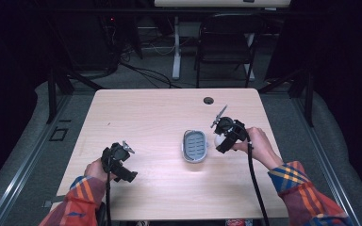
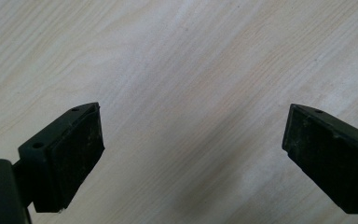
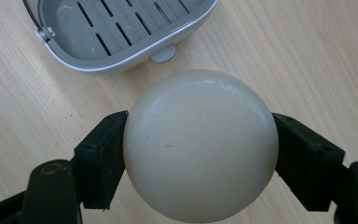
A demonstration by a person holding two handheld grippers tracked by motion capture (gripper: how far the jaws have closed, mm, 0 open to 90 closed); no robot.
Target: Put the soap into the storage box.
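- Your right gripper point(image 3: 200, 154) is clamped on the round bar of soap point(image 3: 200, 144); one black pad presses each side of it, and the bar sits between the jaws with its pale, slightly scuffed face turned up to the camera.
- From above, that same right gripper point(image 1: 222, 139) carries the soap point(image 1: 218, 140) clear of the table point(image 1: 146, 113), so I judge the step in hand to be the carry, with the pick-up done and the placing not yet made.
- Just ahead of those jaws lies the grey soap dish point(image 3: 121, 35), empty, with its slotted floor showing and a small tab at the near rim; in the high view the soap dish point(image 1: 194, 145) sits just beside the gripper, toward the middle of the table.
- The next move, as I read it, calls for you to bring the soap forward over the slotted floor, lower it inside the rim, and only then let the pads part; the bar is smooth and rounded, so it may roll if you let go while it is off-centre.
- Your left gripper point(image 2: 193, 158) stands wide open with nothing between its jaws, only bare wood beneath.
- That left gripper point(image 1: 121, 165) rests well apart from the dish, so it has no part in the placing unless the dish needs steadying.
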